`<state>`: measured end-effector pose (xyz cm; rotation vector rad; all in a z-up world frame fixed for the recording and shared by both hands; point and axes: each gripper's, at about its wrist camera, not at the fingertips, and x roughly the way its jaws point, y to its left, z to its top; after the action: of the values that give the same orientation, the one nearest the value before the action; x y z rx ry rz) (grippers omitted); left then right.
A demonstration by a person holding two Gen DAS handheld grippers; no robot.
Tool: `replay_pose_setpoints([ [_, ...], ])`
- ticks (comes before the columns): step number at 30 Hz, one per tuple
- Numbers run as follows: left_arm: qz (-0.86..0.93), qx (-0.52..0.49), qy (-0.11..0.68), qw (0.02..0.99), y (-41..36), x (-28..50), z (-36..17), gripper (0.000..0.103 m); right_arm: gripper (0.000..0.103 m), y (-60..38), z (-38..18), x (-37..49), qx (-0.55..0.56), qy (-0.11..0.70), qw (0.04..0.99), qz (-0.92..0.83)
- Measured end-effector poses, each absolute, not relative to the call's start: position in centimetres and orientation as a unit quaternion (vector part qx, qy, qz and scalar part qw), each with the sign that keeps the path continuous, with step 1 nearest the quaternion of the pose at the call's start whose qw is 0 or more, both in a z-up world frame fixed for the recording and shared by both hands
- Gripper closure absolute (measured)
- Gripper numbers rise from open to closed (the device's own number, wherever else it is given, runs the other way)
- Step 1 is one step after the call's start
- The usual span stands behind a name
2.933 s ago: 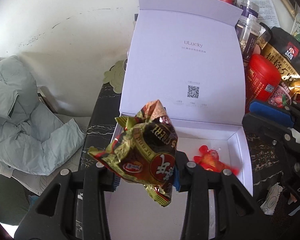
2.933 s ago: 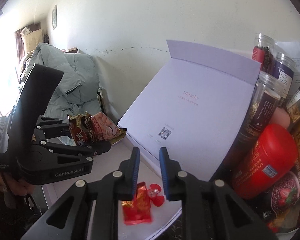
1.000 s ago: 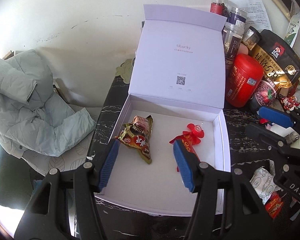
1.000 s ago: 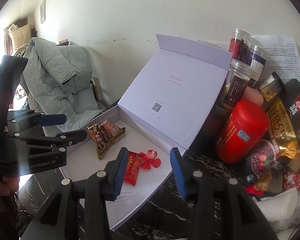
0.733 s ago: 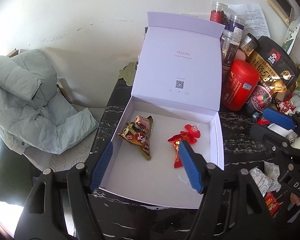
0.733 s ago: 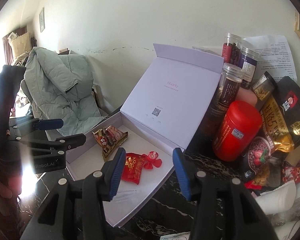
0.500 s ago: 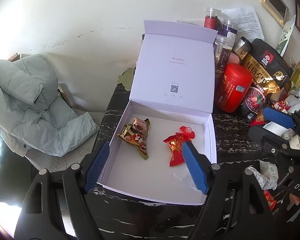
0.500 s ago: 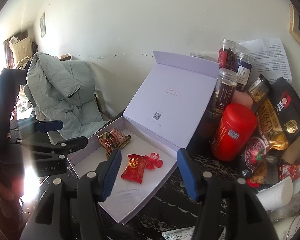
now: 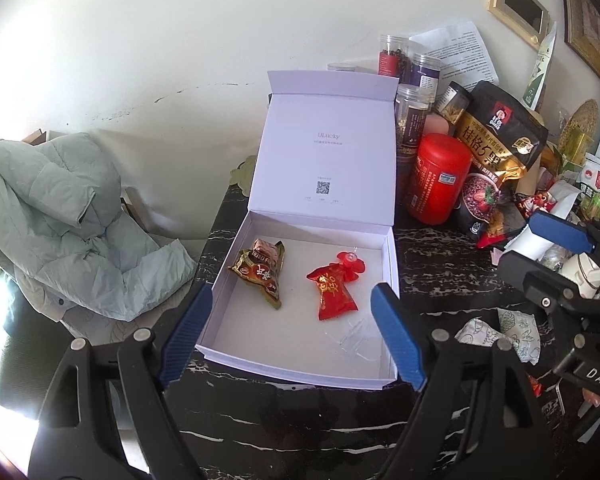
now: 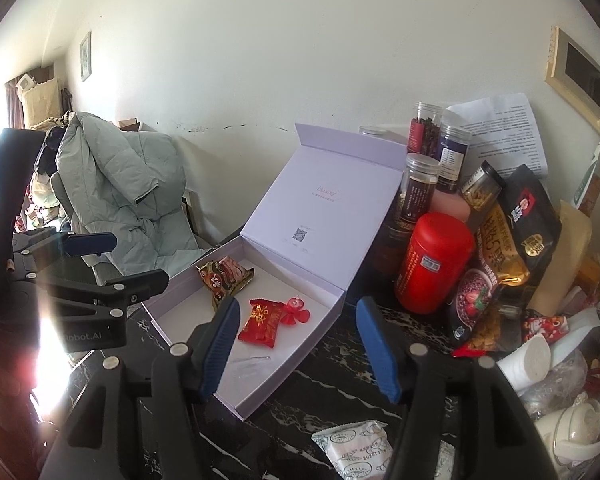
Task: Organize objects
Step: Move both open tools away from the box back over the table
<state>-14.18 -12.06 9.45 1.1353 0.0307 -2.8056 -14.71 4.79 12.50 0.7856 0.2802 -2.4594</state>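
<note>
Both claws hang clear above the dark marbled surface (image 9: 440,264). The left claw (image 9: 290,332) has just been opening and stands wide, nothing between its pads. The right claw (image 10: 300,344) has just been opening too, empty. Inside the open white box (image 9: 388,264), the brown snack packet (image 9: 260,272) and red candy packet (image 9: 334,290) lie side by side, apart.

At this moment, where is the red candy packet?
In both wrist views, the red candy packet lies on the floor of the open white box, right of the brown snack packet and apart from it.
</note>
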Motion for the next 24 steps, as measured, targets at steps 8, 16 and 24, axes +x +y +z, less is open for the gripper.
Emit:
replay_pose_setpoints([
  [8,-0.928,0.368,0.015,0.055,-11.2,-11.5,9.7,0.019,0.037,6.1,12.7,-12.1,0.280,0.105,0.269,-0.915],
  [16,-0.936,0.349,0.006,0.047,-9.9,-9.0,10.3,0.013,0.034,7.4,12.3,-10.2,0.276,0.091,0.270,-0.918],
  [24,-0.935,0.353,0.006,0.034,-8.4,-7.5,9.4,0.013,0.030,9.3,11.9,-8.3,0.275,0.094,0.265,-0.919],
])
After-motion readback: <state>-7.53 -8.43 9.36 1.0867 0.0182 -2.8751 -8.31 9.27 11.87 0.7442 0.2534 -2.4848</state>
